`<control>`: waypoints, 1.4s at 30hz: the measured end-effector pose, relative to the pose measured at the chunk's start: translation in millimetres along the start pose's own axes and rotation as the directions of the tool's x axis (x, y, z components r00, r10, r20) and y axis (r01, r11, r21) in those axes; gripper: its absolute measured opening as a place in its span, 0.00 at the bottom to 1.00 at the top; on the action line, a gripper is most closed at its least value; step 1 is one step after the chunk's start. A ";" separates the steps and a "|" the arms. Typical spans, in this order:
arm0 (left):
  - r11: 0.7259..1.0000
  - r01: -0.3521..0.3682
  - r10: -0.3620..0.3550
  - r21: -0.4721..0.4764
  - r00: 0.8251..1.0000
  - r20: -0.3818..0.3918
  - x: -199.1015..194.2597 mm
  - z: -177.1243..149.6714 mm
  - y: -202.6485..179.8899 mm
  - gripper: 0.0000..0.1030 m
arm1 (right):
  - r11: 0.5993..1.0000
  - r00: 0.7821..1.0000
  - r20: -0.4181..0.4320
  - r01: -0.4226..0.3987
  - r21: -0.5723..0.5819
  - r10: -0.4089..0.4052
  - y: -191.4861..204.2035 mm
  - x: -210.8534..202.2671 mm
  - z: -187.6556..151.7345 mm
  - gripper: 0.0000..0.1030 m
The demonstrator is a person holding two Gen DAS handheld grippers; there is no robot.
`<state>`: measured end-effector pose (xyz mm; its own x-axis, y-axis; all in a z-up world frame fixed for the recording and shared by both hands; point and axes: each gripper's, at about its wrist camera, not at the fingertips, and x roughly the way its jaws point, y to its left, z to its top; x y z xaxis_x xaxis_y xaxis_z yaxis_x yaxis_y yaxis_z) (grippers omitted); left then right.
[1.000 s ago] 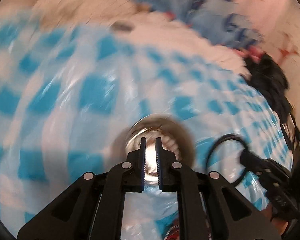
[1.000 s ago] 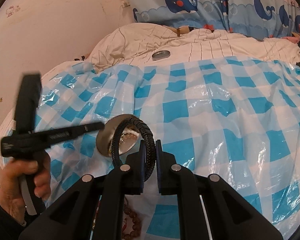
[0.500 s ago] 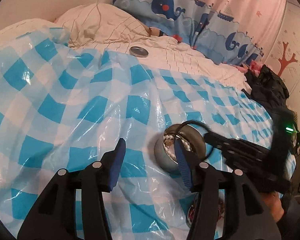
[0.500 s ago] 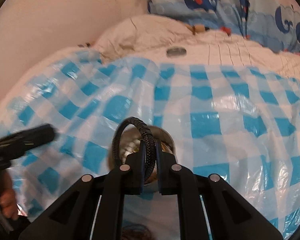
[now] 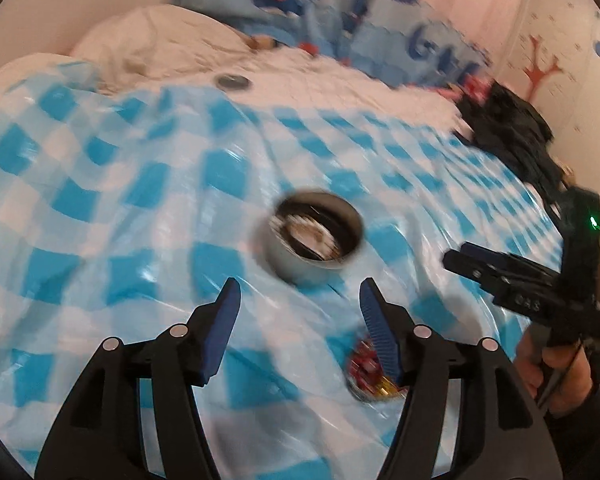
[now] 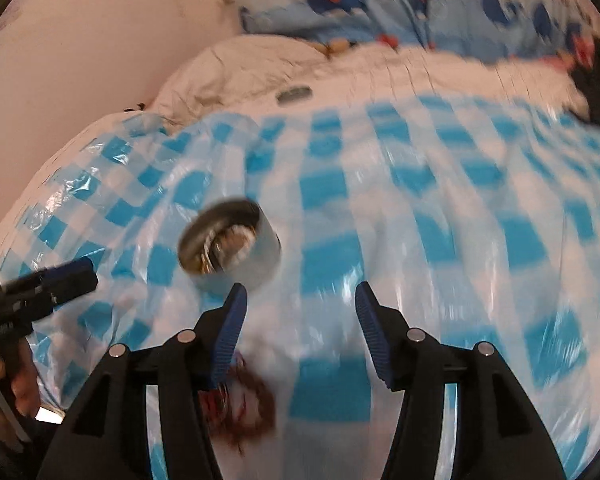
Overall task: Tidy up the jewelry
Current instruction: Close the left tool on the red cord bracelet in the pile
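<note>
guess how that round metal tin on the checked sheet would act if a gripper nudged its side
The metal tin would probably slide easily, since the plastic checked sheet looks glossy. It may also tip, as the soft bedding underneath is rumpled.

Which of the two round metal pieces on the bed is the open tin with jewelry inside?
The round tin on the blue checked sheet; it is open and deep. The other, the flat lid, lies on the white bedding.

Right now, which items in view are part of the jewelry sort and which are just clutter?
Job:
- round metal tin, jewelry inside
- loose jewelry pile on the checkered sheet
- tin lid, set aside

Clutter:
- whale-print bedding
- white quilt
- black bundle
</note>
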<state>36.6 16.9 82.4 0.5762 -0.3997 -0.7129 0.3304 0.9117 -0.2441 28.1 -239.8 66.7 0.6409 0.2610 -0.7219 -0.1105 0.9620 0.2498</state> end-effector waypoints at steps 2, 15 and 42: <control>0.999 0.004 -0.002 0.050 0.999 -0.036 7.6 -11.8 -14.4 0.57 | 0.999 0.999 -0.031 -0.037 0.021 0.037 -3.1 -0.1 -5.4 0.54; 0.993 0.121 -0.119 0.014 0.986 -0.116 37.3 -28.3 -24.3 0.57 | 0.998 0.997 -0.069 -0.049 -0.025 0.047 1.8 -4.6 -22.1 0.60; 0.944 0.303 -0.316 -0.131 0.945 -0.087 50.1 -15.6 -30.8 0.03 | 0.997 0.995 -0.084 -0.060 -0.042 0.057 1.0 -2.1 -24.0 0.64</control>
<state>43.7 -29.7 43.9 0.3754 -0.6574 -0.6534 0.3888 0.7516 -0.5328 8.5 -237.4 53.0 0.5677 0.3210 -0.7581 -0.1807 0.9470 0.2656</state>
